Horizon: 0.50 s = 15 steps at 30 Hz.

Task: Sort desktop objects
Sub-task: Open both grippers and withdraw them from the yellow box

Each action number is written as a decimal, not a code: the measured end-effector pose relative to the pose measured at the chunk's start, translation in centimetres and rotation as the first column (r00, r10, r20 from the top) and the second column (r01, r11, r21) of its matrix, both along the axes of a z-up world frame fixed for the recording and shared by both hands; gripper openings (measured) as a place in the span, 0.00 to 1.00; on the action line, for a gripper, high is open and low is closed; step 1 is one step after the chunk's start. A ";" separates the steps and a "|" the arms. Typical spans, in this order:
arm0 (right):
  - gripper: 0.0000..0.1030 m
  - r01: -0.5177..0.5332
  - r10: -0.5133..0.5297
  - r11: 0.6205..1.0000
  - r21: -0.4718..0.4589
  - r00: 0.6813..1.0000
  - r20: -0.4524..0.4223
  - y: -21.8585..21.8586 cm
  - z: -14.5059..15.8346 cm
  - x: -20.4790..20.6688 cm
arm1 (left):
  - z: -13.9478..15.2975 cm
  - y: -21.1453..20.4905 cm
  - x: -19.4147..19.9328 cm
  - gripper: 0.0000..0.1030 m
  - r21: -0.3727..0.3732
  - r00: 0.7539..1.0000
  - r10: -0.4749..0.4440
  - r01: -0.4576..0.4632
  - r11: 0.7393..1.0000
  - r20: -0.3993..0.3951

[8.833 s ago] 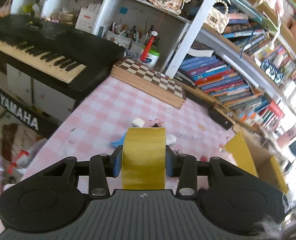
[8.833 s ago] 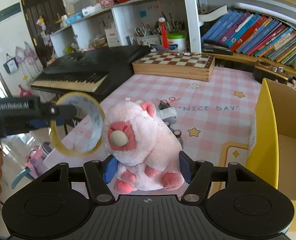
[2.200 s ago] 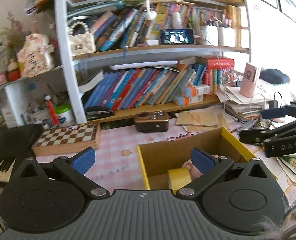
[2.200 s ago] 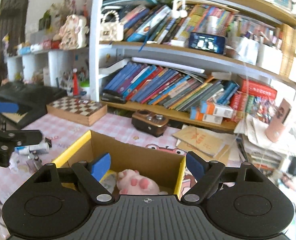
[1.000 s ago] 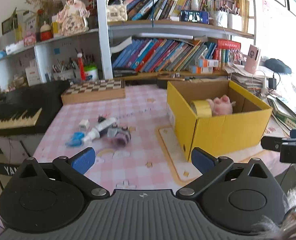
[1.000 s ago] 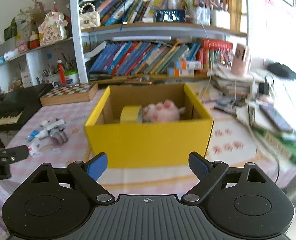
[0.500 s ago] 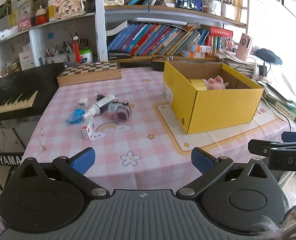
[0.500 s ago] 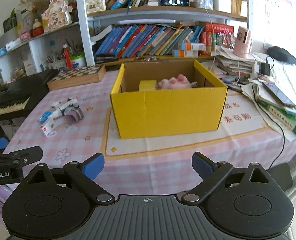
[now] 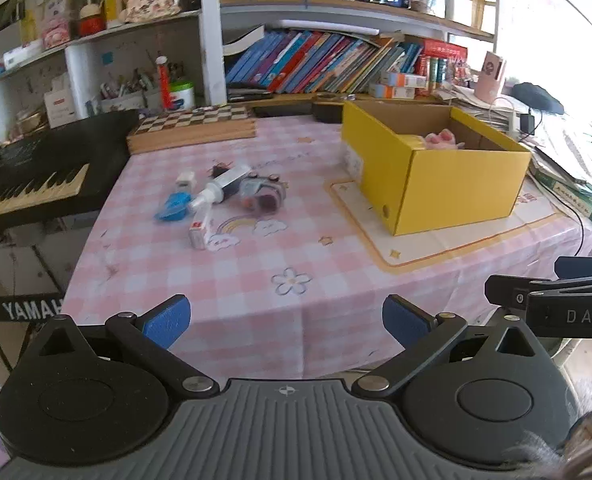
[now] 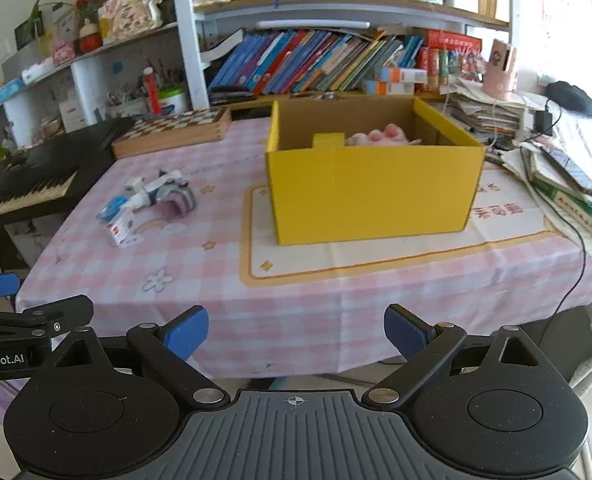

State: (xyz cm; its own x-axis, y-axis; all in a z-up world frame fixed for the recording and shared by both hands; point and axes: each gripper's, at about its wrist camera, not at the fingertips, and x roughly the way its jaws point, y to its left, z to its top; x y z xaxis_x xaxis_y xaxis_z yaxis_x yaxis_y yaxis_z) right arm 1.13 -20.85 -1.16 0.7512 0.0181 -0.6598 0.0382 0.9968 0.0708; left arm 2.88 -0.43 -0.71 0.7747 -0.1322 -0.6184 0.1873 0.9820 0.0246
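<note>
Both your tools have backed off the desk (image 10: 296,320), spread and empty. Your yellow box (image 10: 372,192) holds the pink plush (image 10: 380,136) and tape roll (image 10: 328,140). At ten o'clock, the white tube (image 9: 222,186) points toward seven.

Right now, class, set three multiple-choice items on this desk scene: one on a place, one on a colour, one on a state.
1. Where is the pink plush?
A. in the box
B. on the keyboard
C. on the chessboard
2. What colour is the box outside?
A. blue
B. yellow
C. white
3. How does the right gripper stand?
A. shut on the plush
B. shut on nothing
C. open, empty
Key: 1 A, its paws show above the box rim; 2 B, every outer wall is yellow; 3 C, its pads stand wide apart with nothing between.
</note>
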 end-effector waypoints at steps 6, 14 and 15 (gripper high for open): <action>0.94 -0.041 0.041 0.999 0.003 0.999 -0.013 2.0 -0.4 0.1 | -0.3 2.0 -0.4 1.00 0.002 0.999 0.036 -0.036 0.999 -0.009; 0.94 -0.097 0.097 0.995 0.005 0.995 -0.021 4.6 -0.7 0.7 | -0.5 4.6 -0.6 1.00 0.004 0.996 0.085 -0.085 0.996 -0.014; 0.94 -0.104 0.104 0.995 0.004 0.994 -0.021 4.9 -0.7 0.8 | -0.5 4.9 -0.6 1.00 0.004 0.996 0.091 -0.091 0.996 -0.013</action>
State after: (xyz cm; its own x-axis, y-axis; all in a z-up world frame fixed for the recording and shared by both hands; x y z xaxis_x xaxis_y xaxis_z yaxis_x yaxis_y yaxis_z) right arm 1.95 -15.94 -1.87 0.7311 0.0970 -0.6754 -0.0641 0.9952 0.0736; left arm 2.28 4.42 -1.20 0.7751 -0.0592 -0.6291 0.0972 0.9949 0.0260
